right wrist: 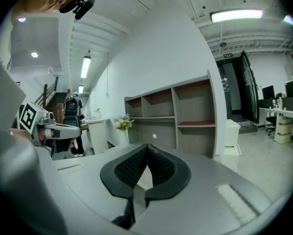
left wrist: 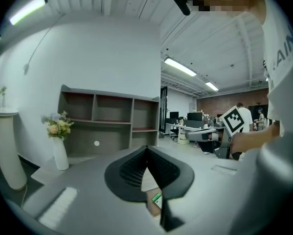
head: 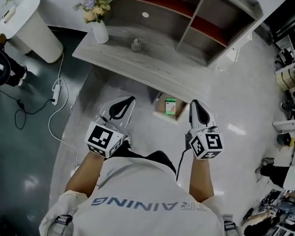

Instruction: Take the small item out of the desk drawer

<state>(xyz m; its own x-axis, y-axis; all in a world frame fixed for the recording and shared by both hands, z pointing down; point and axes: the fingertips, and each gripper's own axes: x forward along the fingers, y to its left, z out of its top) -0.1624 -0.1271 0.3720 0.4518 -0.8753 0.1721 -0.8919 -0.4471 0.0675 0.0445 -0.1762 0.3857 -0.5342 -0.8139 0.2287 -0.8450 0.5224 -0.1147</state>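
While we're stood a bit back from the surface, the small green box is lying flat in the open drawer, which sticks out from under the surface's front edge. The box's long axis runs from that edge out toward us, pretty much straight up-and-down in the head view, green face up. We can't really tell which end counts as its front. In the left gripper view a sliver of the box peeks through the gap under the fingertips.

Both grippers hang in the air on our side of the drawer, one either side of it, pointing at the surface and touching nothing. The left gripper has its fingers pressed together at the tips with nothing between them, and its own view shows the same. The right gripper is just beside the drawer's right corner, fingers closed and empty too.

Further out on the surface there's a white vase of flowers at the left end, a small jar-like thing we can't quite make out, and the shelf unit along the back. A white cable trails across the floor on the left.
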